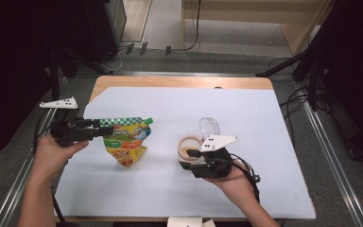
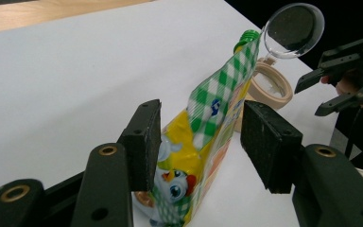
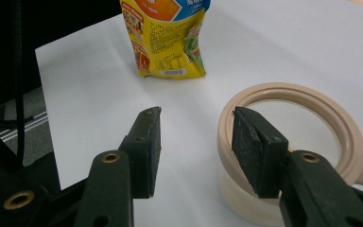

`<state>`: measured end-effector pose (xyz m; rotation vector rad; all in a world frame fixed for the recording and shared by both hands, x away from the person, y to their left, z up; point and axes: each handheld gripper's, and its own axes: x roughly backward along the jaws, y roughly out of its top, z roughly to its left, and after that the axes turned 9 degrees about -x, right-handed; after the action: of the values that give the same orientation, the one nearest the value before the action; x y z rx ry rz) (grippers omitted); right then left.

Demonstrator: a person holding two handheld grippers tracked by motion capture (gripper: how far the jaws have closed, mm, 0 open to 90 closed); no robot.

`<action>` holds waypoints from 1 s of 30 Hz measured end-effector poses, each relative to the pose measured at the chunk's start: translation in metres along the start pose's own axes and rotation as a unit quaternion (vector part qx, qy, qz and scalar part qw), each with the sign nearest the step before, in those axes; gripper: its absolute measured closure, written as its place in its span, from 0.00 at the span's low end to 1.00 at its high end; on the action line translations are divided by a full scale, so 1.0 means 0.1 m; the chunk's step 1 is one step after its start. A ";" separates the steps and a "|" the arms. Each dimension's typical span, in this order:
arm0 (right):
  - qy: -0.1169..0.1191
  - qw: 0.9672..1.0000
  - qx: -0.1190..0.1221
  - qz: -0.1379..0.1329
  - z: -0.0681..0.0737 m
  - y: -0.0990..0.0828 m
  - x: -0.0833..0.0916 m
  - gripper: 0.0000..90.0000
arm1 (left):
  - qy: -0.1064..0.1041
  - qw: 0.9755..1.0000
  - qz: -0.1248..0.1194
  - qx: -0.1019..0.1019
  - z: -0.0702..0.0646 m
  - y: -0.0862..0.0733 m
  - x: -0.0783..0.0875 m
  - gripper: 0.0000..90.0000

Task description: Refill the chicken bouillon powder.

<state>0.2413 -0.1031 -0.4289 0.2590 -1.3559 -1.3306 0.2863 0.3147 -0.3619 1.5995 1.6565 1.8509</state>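
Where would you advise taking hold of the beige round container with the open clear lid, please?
I would grip the container's beige rim on the side away from the hinge, coming down from above with one jaw inside and one outside. The mouth is open, the wall is thin, and the raised clear lid blocks the far side. The right gripper already has one jaw over that rim.

— What colours has the pouch?
— Mostly yellow, with a green-and-white check band along the top, orange and blue patches, and a green cap. A cartoon bird in white with a red comb is printed low on it.
— And the jar?
— Beige rim, clear lid.
— The grippers?
— Both black, with brass-coloured rivets; the plate is white with black dots.
— The table?
— Light wood under a white sheet.
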 end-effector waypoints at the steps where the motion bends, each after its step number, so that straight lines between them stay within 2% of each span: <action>1: 0.000 1.000 -0.001 0.001 -0.01 0.00 0.01 0.60 | 0.002 1.000 0.002 0.002 0.01 -0.01 0.02 0.55; 9: 0.000 1.000 -0.006 0.004 -0.07 0.00 0.10 0.62 | 0.017 1.000 0.008 0.003 0.08 -0.10 0.14 0.54; 14: -0.002 1.000 -0.004 0.005 -0.11 -0.02 0.17 0.63 | 0.018 1.000 0.006 0.008 0.12 -0.16 0.21 0.53; 20: -0.009 1.000 -0.005 0.006 -0.15 -0.03 0.23 0.64 | 0.038 0.999 0.010 0.018 0.20 -0.26 0.26 0.52; 23: -0.010 1.000 -0.010 0.007 -0.17 -0.05 0.27 0.67 | 0.045 0.999 0.014 0.021 0.25 -0.33 0.25 0.50; 25: -0.007 1.000 -0.016 0.007 -0.20 -0.07 0.33 0.70 | 0.056 0.998 0.013 0.011 0.27 -0.37 0.24 0.48; 28: -0.009 1.000 -0.015 0.009 -0.21 -0.09 0.36 0.74 | 0.063 0.998 0.014 0.008 0.30 -0.39 0.22 0.47; 30: 0.000 1.000 -0.024 0.011 -0.22 -0.10 0.41 0.81 | 0.065 0.998 0.015 0.011 0.33 -0.42 0.16 0.47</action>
<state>0.2400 -0.1503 -0.4212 0.2117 -1.3218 -1.3434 0.2846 0.3610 -0.3932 1.5503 1.7187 1.9987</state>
